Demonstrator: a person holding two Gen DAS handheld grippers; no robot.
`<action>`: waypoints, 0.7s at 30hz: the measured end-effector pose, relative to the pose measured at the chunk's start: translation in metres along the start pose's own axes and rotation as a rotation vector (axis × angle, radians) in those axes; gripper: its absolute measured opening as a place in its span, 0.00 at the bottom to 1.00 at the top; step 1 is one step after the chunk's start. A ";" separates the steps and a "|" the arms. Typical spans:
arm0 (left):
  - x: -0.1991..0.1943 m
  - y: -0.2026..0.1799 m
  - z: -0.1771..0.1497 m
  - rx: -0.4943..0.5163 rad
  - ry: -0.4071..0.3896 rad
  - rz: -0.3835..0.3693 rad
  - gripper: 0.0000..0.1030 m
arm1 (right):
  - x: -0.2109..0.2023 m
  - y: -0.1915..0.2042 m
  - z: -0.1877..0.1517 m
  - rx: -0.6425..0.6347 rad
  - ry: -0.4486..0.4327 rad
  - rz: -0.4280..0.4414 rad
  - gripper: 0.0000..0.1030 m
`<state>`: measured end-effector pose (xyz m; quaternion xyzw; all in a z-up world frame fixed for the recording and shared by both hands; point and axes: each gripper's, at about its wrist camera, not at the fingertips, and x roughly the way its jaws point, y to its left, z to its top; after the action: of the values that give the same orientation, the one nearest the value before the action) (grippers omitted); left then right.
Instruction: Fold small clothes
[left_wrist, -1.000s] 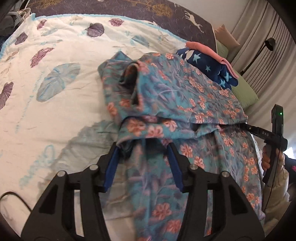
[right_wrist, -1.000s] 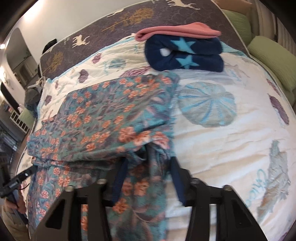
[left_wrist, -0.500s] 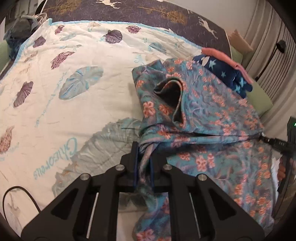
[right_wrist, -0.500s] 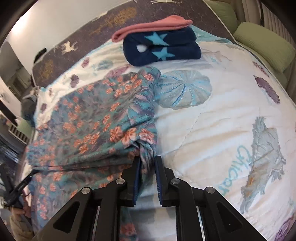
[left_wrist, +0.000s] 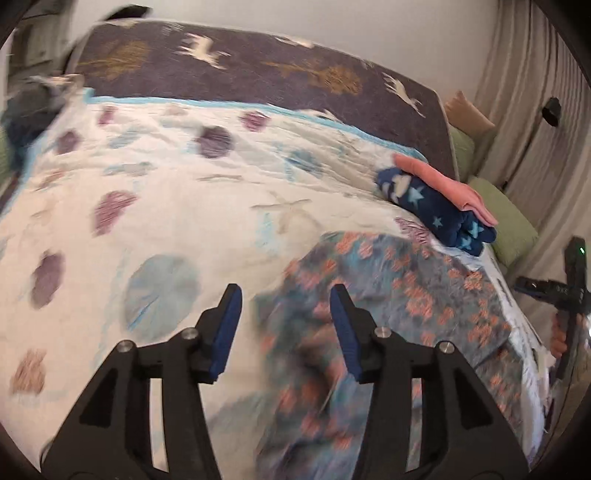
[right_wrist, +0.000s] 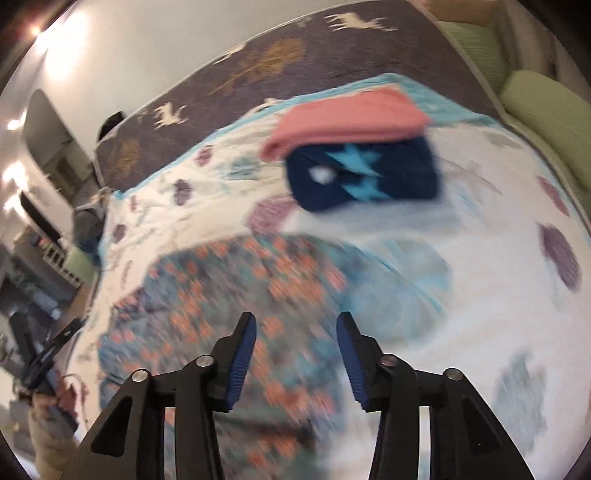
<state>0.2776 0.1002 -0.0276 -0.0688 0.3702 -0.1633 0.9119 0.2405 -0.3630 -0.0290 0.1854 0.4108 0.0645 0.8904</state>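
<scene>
A teal floral garment (left_wrist: 388, 295) lies folded on the white shell-print bedspread (left_wrist: 184, 206); it also shows in the right wrist view (right_wrist: 229, 288), blurred by motion. My left gripper (left_wrist: 286, 295) is open and empty above the garment's left edge. My right gripper (right_wrist: 295, 321) is open and empty above the garment's right edge. Neither touches the cloth as far as I can tell.
A folded navy star garment (left_wrist: 439, 210) with a pink one (left_wrist: 443, 181) on top sits at the far right of the bed, also in the right wrist view (right_wrist: 362, 177). Green pillows (right_wrist: 543, 103) and a dark purple blanket (left_wrist: 258, 70) lie beyond.
Both grippers, shut on the garment's edge half a second ago, have opened, let the cloth go and lifted away. The garment now lies folded over on the bed.
</scene>
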 end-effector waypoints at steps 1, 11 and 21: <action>0.016 -0.006 0.012 0.020 0.021 -0.034 0.54 | 0.009 0.006 0.011 -0.017 0.015 0.026 0.49; 0.157 -0.015 0.047 0.065 0.345 -0.156 0.61 | 0.115 0.017 0.074 -0.248 0.197 0.062 0.66; 0.163 -0.054 0.040 0.295 0.362 -0.288 0.12 | 0.168 0.030 0.082 -0.318 0.304 0.246 0.27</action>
<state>0.4015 -0.0072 -0.0916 0.0429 0.4858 -0.3530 0.7985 0.4133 -0.3134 -0.0876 0.0800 0.4989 0.2633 0.8218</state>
